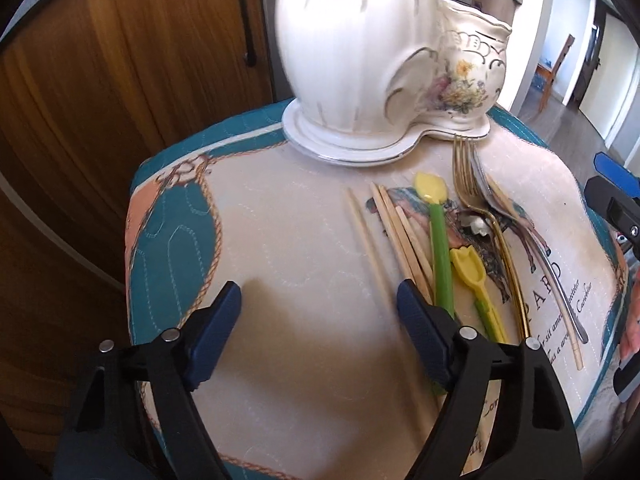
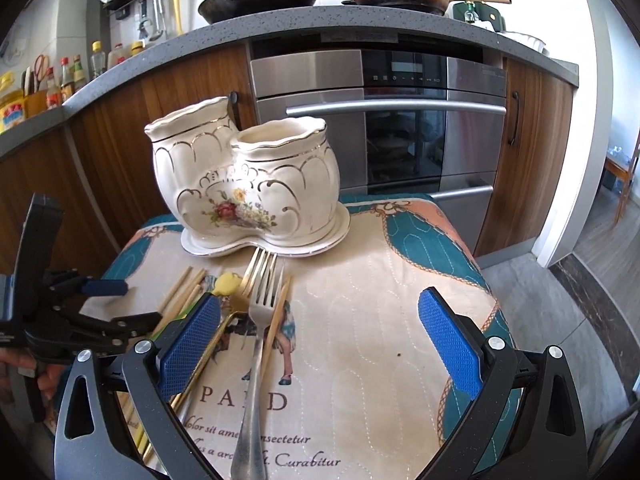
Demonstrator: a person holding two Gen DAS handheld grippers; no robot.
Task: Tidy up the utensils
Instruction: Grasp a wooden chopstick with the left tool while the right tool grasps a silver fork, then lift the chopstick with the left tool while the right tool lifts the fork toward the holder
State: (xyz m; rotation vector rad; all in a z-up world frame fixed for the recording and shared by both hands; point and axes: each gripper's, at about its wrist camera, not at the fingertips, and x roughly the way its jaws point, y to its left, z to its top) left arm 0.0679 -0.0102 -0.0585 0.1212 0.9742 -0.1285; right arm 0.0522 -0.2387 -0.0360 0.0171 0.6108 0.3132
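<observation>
Two pairs of tongs hang spread and empty over the quilted tabletop (image 2: 360, 320). Chopsticks (image 1: 404, 236), tulip spoons (image 1: 440, 240) and forks (image 2: 256, 320) lie loose before the ceramic holder (image 2: 244, 184), probably awaiting sorting. Left tongs (image 1: 316, 312) straddle bare cloth beside the chopsticks; only the right tongs' (image 2: 320, 344) view shows the holder's two empty mouths.

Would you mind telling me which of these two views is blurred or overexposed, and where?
Left wrist view: the ceramic utensil holder is smeared by motion blur, and the doorway at right is blown out. Right wrist view: sharp throughout, the same holder crisp, with fisheye bending of the countertop.
</observation>
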